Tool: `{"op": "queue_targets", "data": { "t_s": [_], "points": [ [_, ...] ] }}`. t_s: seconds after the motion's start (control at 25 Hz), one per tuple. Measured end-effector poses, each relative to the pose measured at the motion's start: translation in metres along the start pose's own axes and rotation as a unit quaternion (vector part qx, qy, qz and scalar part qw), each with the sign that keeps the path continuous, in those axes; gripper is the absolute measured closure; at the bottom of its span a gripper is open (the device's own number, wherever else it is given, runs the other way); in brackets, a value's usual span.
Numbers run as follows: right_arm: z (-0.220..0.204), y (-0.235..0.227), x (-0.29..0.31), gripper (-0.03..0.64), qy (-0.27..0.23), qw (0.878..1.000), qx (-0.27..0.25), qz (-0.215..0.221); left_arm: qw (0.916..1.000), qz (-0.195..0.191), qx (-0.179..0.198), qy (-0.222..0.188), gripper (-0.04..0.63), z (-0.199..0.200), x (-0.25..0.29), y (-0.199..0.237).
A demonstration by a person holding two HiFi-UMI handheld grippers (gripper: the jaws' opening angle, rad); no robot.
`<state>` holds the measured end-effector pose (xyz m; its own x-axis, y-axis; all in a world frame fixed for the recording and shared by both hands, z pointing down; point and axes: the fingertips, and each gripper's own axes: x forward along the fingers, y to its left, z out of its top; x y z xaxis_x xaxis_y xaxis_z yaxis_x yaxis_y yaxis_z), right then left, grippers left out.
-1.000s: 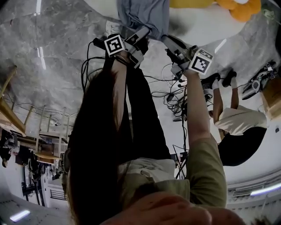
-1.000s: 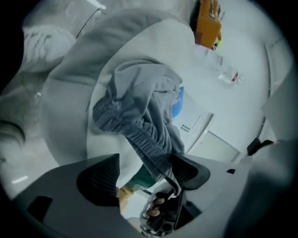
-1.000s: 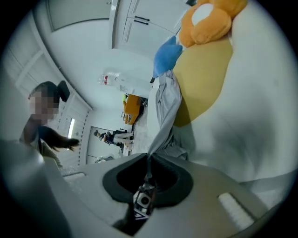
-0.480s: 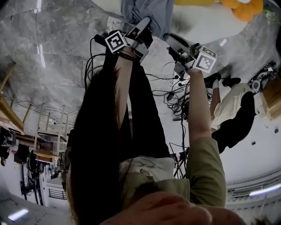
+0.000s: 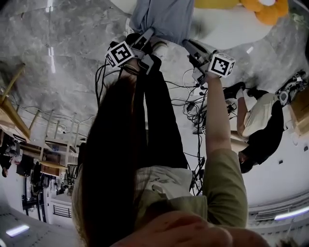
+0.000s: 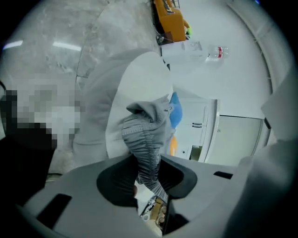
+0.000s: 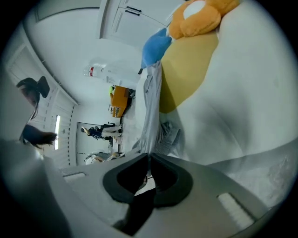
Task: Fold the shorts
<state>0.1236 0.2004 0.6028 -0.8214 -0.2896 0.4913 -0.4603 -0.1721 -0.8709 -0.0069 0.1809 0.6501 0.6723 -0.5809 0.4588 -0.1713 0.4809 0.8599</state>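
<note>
The grey shorts (image 5: 161, 17) lie on a white surface (image 5: 227, 29) at the top of the head view. My left gripper (image 5: 147, 38) is at their near left edge. In the left gripper view its jaws (image 6: 151, 174) are closing, and the gathered elastic waistband (image 6: 146, 135) runs up from between them, pinched. My right gripper (image 5: 192, 48) is at the shorts' near right edge. In the right gripper view it (image 7: 148, 158) is shut on a thin edge of the cloth (image 7: 151, 107), which rises taut from the jaws.
An orange and yellow plush toy (image 5: 263, 9) (image 7: 200, 18) lies on the white surface beyond the shorts, with something blue (image 7: 156, 44) beside it. Cables (image 5: 193, 101) cross the marble floor. Another person (image 5: 260, 130) stands at the right, and wooden chairs (image 5: 14, 120) at the left.
My left gripper has shifted left, rolled, and closed on the waistband. My right gripper has moved only slightly, still shut. The person at the right has bent over.
</note>
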Motion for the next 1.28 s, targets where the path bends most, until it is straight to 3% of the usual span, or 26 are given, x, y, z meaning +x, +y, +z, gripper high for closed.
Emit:
{"op": "queue_targets", "data": {
  "t_s": [0.16,0.44,0.6,0.72,0.8,1.0,1.2,1.28],
  "points": [
    [-0.009,0.009,0.017,0.591,0.012,0.999,0.025,-0.034,0.9941,0.067,0.084,-0.016,0.486,0.016,-0.019,-0.005],
    [0.057,0.054,0.03,0.591,-0.013,0.998,0.046,-0.03,0.9627,0.123,0.239,0.034,0.485,0.066,-0.001,-0.079],
    [0.106,0.073,0.037,0.591,-0.028,0.998,0.04,-0.051,0.9504,0.127,0.276,0.065,0.482,0.095,0.026,-0.126],
    [0.153,0.078,0.045,0.591,-0.04,0.996,0.017,-0.08,0.9356,0.146,0.311,0.081,0.482,0.118,0.057,-0.149],
    [0.186,0.075,0.051,0.591,-0.051,0.994,0.006,-0.1,0.9298,0.153,0.323,0.089,0.482,0.133,0.082,-0.161],
    [0.246,0.066,0.059,0.591,-0.071,0.989,-0.009,-0.13,0.9251,0.162,0.326,0.108,0.482,0.157,0.13,-0.174],
    [0.293,0.062,0.075,0.591,-0.078,0.988,-0.021,-0.132,0.9306,0.166,0.308,0.11,0.479,0.181,0.162,-0.184],
    [0.313,0.06,0.08,0.591,-0.081,0.987,-0.022,-0.136,0.9293,0.17,0.307,0.115,0.479,0.185,0.169,-0.186]
  ]
}}
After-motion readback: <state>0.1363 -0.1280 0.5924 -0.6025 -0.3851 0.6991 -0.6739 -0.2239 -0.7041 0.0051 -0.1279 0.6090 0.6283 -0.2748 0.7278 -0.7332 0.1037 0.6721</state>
